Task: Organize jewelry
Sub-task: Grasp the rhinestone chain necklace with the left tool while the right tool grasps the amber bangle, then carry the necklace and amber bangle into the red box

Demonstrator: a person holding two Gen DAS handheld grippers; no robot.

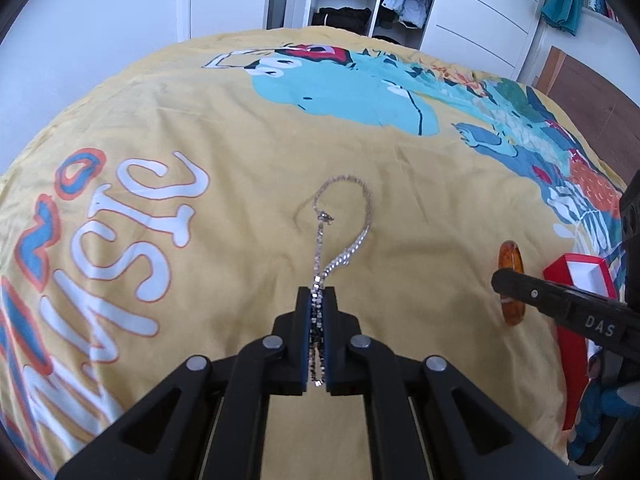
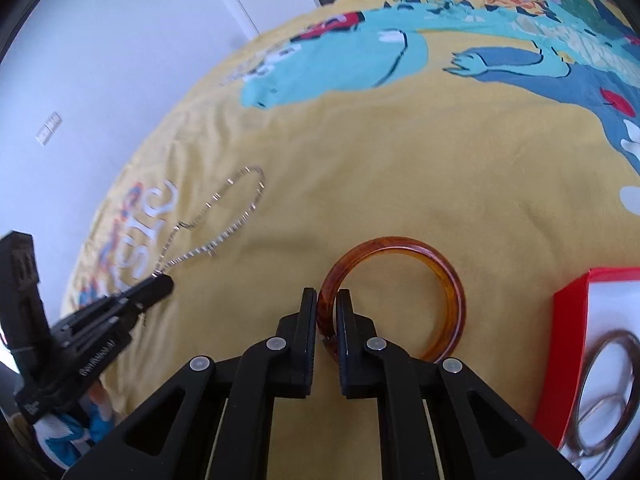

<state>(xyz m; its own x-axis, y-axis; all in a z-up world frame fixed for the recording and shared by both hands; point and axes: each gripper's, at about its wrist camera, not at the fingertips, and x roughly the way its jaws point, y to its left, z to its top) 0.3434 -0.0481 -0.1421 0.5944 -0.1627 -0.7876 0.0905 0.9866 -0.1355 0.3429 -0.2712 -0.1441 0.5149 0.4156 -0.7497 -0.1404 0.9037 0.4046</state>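
Observation:
My left gripper (image 1: 317, 294) is shut on one end of a silver rhinestone necklace (image 1: 347, 216); the rest trails forward in a loop on the yellow bedspread (image 1: 240, 128). The necklace (image 2: 236, 208) and the left gripper (image 2: 154, 286) also show at the left of the right wrist view. My right gripper (image 2: 327, 296) is shut on the rim of an amber bangle (image 2: 452, 292), held on edge just above the bedspread. The bangle (image 1: 511, 260) shows in the left wrist view at the right, behind the right gripper's finger (image 1: 532, 292).
A red box with a white lining (image 2: 572, 320) lies at the right, holding thin dark and silver bangles (image 2: 608, 392). The box also shows in the left wrist view (image 1: 576, 276). Wardrobe and door stand beyond the bed's far edge.

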